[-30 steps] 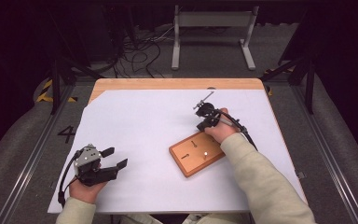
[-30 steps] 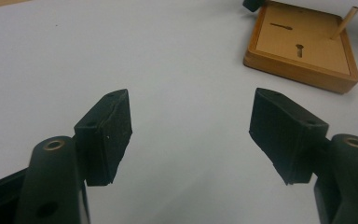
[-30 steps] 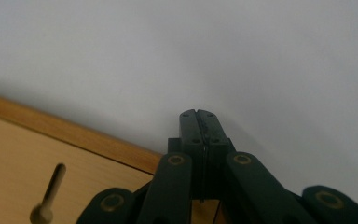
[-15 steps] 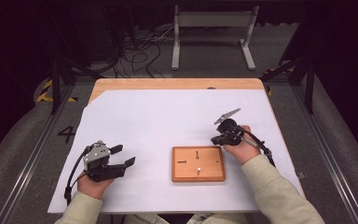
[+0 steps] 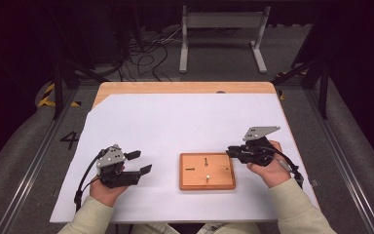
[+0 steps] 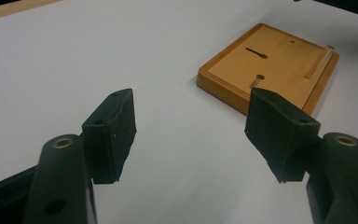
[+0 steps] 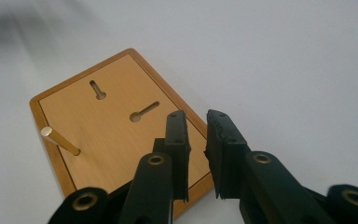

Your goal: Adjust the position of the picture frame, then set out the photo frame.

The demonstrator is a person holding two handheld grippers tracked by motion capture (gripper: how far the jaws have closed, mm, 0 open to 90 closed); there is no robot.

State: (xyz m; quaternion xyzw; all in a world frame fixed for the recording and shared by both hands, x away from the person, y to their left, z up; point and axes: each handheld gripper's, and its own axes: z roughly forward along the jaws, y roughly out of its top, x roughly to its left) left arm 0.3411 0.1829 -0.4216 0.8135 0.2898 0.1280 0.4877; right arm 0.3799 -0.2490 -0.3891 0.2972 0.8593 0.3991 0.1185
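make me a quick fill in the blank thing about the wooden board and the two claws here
1. The wooden board lies on a sheet of ____ paper.
2. One thin ____ stands upright in the board.
3. The left claw has its jaws wide ____, nothing between them.
4. Seen from the high view, the right claw sits at the board's ____ edge.

Missing words: white; peg; open; right

Around the table: paper, floor and stand

A white sheet of paper covers most of the wooden table, leaving a bare strip along the far edge and at the far left corner. Beyond the far edge, a grey metal stand sits on the dark floor beside a tangle of black cables. Yellow and black tape and a painted number four mark the floor left of the table.
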